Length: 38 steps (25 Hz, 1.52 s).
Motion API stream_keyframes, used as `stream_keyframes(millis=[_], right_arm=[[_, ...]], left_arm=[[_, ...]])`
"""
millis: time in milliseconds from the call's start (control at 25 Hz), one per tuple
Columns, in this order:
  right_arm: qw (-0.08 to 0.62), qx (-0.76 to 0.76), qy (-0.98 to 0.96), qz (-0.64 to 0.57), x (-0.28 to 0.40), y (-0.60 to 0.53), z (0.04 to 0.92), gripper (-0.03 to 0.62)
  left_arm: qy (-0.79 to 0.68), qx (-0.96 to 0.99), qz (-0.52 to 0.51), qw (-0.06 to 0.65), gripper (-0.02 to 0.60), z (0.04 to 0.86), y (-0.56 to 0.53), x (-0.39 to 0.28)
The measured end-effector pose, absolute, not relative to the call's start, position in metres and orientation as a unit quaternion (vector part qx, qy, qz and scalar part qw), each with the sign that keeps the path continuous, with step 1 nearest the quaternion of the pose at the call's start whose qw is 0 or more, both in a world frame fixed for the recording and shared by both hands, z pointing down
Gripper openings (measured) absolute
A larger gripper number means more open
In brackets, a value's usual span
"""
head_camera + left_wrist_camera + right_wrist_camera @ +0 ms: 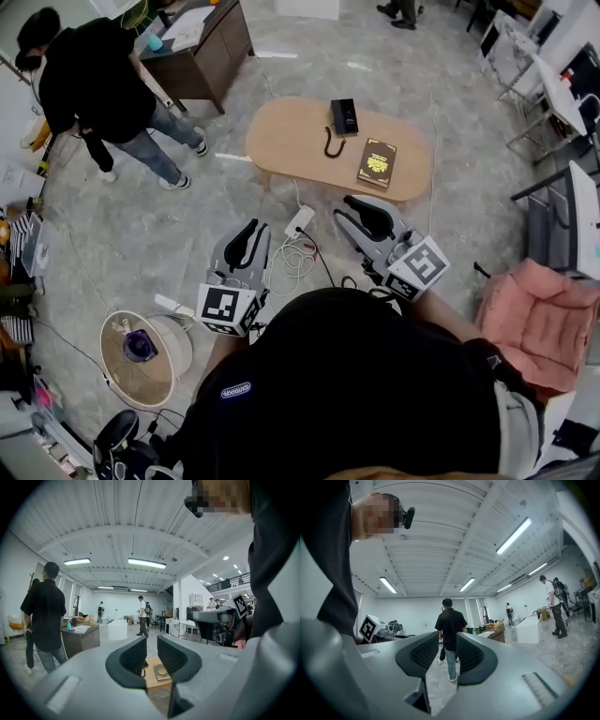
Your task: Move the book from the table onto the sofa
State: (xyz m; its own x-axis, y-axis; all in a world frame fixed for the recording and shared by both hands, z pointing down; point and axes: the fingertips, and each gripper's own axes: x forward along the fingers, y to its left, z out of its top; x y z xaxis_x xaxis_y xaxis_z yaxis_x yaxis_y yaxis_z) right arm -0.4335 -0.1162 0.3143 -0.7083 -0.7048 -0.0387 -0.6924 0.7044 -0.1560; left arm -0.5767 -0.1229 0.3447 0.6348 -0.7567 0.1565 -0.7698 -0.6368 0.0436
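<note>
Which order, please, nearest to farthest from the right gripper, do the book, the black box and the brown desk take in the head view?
1. Book: on the right end of the oval table, just ahead of the right gripper.
2. Black box: at the table's far edge, beyond the book.
3. Brown desk: far off at the upper left, past the table.

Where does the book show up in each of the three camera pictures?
Head view: upper centre, the book lies at the right end of the oval table.
Left gripper view: low centre, the book shows far off through the gap between the jaws.
Right gripper view: not in it.
Shared landmark: the person in the black shirt, in all three.
</note>
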Motion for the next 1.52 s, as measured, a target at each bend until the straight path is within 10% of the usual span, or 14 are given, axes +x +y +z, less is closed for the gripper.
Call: stream_keyframes(millis=[1040, 1520], right_arm=[[0.047, -0.353, 0.933, -0.042, -0.552, -0.093, 0.303, 0.572], [0.038, -0.369, 0.928, -0.04, -0.565, -0.089, 0.307, 0.612]], left_arm=[[-0.515, 0.855, -0.025, 0.058, 0.373, 0.335, -0.075, -0.735], [-0.569, 0.817, -0.041, 0.083, 0.428, 0.353, -0.064, -0.808]])
